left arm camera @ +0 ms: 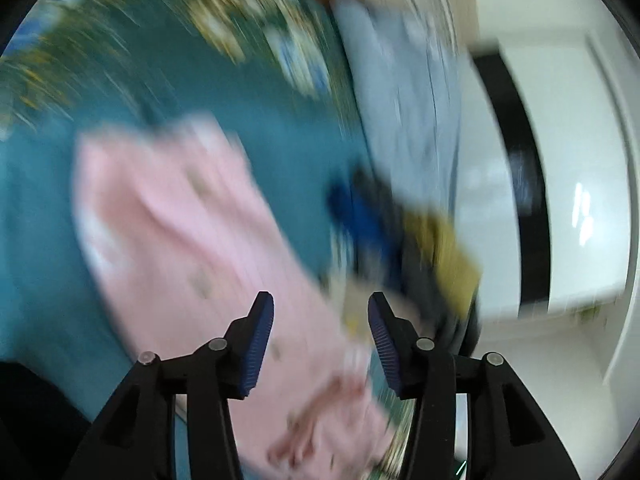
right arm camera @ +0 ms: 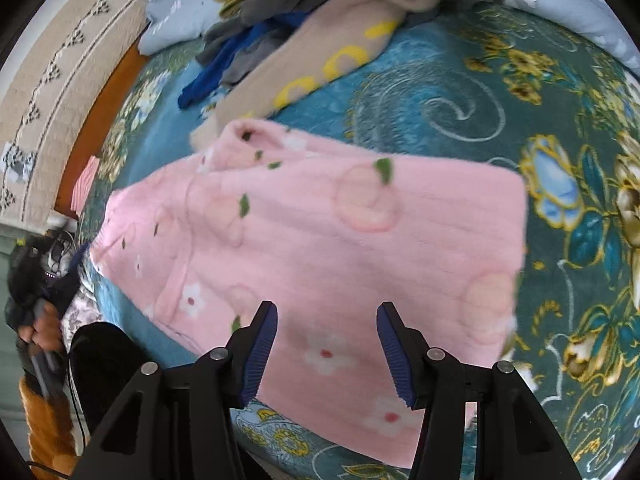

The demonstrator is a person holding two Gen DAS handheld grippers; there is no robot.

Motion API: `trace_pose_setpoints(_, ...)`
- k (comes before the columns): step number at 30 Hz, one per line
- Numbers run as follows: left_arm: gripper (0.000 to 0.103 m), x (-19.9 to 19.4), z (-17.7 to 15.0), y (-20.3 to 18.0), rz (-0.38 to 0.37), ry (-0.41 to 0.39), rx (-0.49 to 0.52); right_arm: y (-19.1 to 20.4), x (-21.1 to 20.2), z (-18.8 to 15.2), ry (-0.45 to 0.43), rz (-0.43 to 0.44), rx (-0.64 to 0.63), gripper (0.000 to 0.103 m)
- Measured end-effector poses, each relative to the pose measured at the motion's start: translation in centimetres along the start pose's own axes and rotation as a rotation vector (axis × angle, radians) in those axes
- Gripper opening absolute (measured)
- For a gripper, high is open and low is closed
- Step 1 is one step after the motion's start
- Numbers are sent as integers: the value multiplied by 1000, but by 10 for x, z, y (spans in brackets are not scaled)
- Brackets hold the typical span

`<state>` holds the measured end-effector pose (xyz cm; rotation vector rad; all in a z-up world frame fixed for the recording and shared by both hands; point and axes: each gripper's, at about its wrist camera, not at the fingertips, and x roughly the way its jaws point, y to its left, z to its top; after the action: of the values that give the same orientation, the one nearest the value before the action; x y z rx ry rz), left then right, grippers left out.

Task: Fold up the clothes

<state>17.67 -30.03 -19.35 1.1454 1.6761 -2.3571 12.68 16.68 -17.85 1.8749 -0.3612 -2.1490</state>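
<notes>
A pink fleece garment [right arm camera: 320, 232] with flowers and peach prints lies folded flat on the teal floral bedspread [right arm camera: 460, 112]. My right gripper [right arm camera: 326, 314] hovers over its near edge, open, with nothing between the fingers. In the left wrist view everything is smeared by motion blur; the same pink garment [left arm camera: 192, 232] shows ahead and under my left gripper [left arm camera: 320, 306], which is open and empty.
A heap of unfolded clothes [right arm camera: 312, 12] (beige, grey, blue, olive) lies at the far end of the bed, with a pale blue pillow [right arm camera: 176, 12] beside it. A person's hand [right arm camera: 42, 326] shows at the far left. White cupboard doors [left arm camera: 580, 180] stand to the right.
</notes>
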Motion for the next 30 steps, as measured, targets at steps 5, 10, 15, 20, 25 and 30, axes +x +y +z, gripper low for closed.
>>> trace_pose_setpoints(5,59,-23,32,51,165,-113,-128,6,13,0,20,3,1,56)
trace_pose_setpoints(10,57,-16,35,79,257,-105,-183,7,20,5,31,-8,17,56)
trace_pose_setpoints(15,32,-1,36,73,324,-109,-105,9,24,8,46,-19,30,56)
trace_pose_setpoints(20,14,9,45,65,309,-99,-33,11,29,12,62,-30,42,56)
trace_pose_setpoints(25,14,5,44,91,50,-95,-172,14,34,15,79,-39,40,56)
trace_pose_setpoints(30,14,2,43,119,127,-107,-292,17,38,17,89,-46,37,56)
